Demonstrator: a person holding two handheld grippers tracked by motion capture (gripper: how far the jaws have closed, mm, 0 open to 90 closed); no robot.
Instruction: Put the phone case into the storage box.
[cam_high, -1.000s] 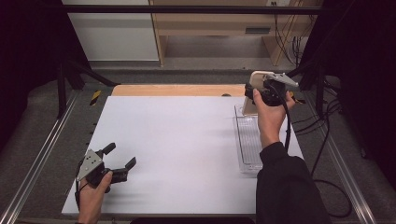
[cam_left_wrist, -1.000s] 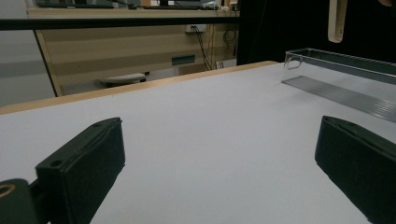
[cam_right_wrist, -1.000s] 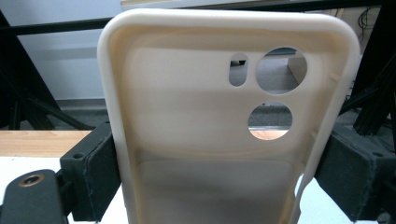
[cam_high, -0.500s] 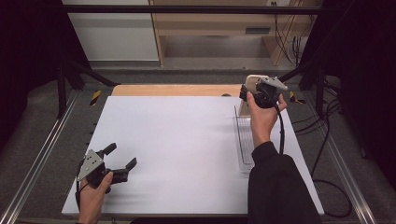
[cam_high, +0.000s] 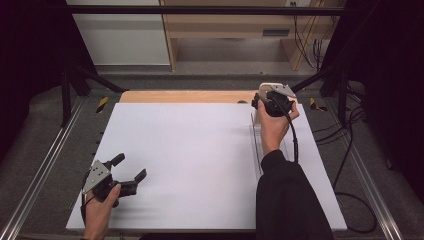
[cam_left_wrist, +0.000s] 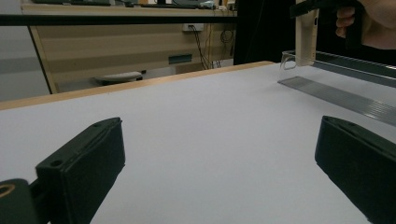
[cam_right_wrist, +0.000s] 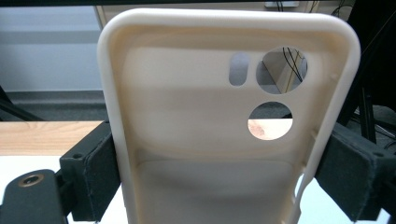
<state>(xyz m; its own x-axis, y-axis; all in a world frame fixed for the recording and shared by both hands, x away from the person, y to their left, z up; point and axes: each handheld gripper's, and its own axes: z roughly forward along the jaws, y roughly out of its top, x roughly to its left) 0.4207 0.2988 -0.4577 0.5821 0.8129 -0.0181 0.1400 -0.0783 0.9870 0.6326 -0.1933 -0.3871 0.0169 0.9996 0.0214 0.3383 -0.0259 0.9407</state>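
Note:
My right gripper (cam_high: 270, 102) is held upright over the far right of the white table (cam_high: 190, 150), shut on a cream phone case (cam_high: 264, 89). In the right gripper view the case (cam_right_wrist: 224, 140) stands on end between both pads, camera cutouts at the top and its hollow inside facing the camera. A clear plastic tray (cam_high: 256, 145) lies under that hand, partly hidden by the forearm. My left gripper (cam_high: 131, 167) rests low at the near left of the table, open, with bare table between its jaws (cam_left_wrist: 219, 172). From the left gripper view the case (cam_left_wrist: 306, 37) hangs over the tray's (cam_left_wrist: 336, 93) far end.
A wooden strip (cam_high: 185, 96) borders the table's far edge. Metal rails (cam_high: 45, 165) run along both sides. Cables (cam_high: 350, 165) trail on the floor at the right. The sleeved right forearm (cam_high: 285, 195) lies over the near right of the table.
The right gripper has shifted a little to the left and nearer, carrying the phone case over the tray's far end. The left gripper has stayed put.

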